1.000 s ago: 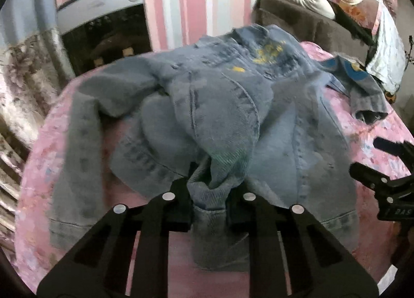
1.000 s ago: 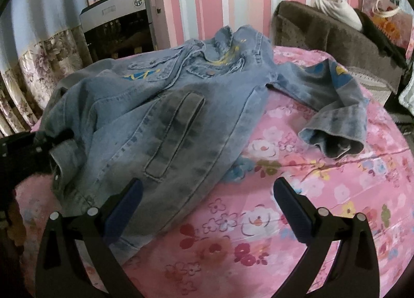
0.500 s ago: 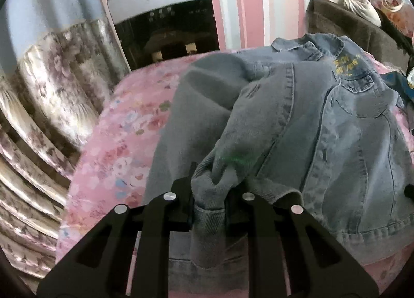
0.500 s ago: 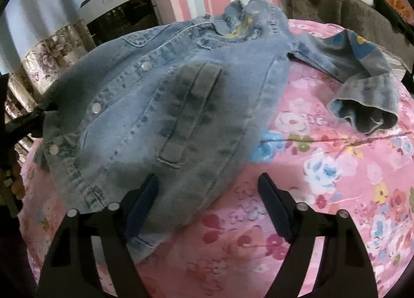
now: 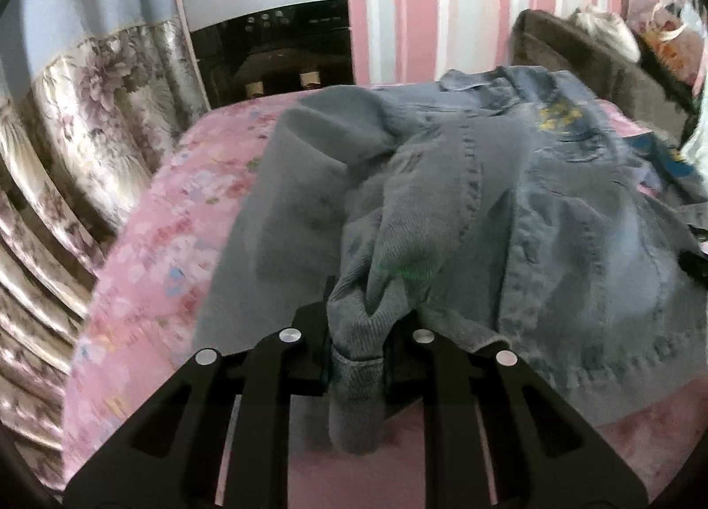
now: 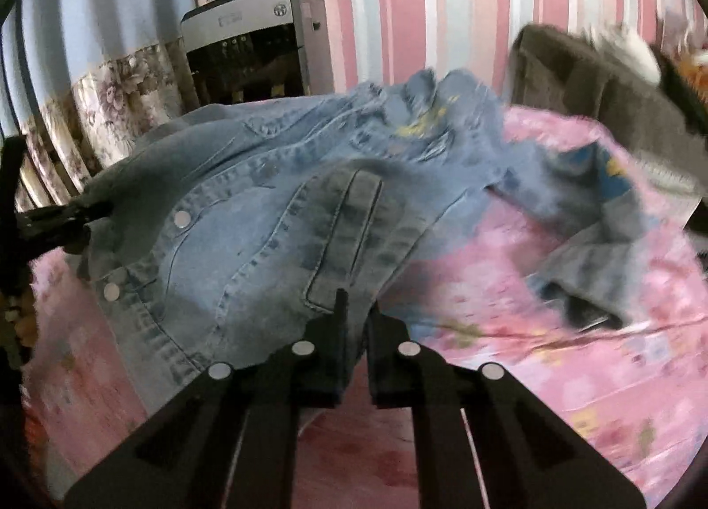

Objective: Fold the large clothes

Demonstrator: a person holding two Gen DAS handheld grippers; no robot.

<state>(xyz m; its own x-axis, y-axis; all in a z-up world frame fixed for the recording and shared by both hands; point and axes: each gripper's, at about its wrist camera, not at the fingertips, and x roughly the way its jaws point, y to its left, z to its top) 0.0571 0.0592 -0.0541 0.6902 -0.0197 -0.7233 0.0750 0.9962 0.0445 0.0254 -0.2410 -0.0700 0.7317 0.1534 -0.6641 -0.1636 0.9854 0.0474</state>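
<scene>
Pink floral bedspread (image 6: 575, 332) under denim jacket (image 6: 265, 235), both tongs (image 5: 358, 354) (image 6: 356, 332) clamped on it.

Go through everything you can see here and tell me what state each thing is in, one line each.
Denim jacket: rumpled, spread on the bed, gripped at two edges.
Jacket sleeve: bent, lying loose on the bedspread.
Left tool: shut on bunched jacket fabric.
Right tool: shut on the jacket hem.
Floral bedspread: spread flat under the jacket.
</scene>
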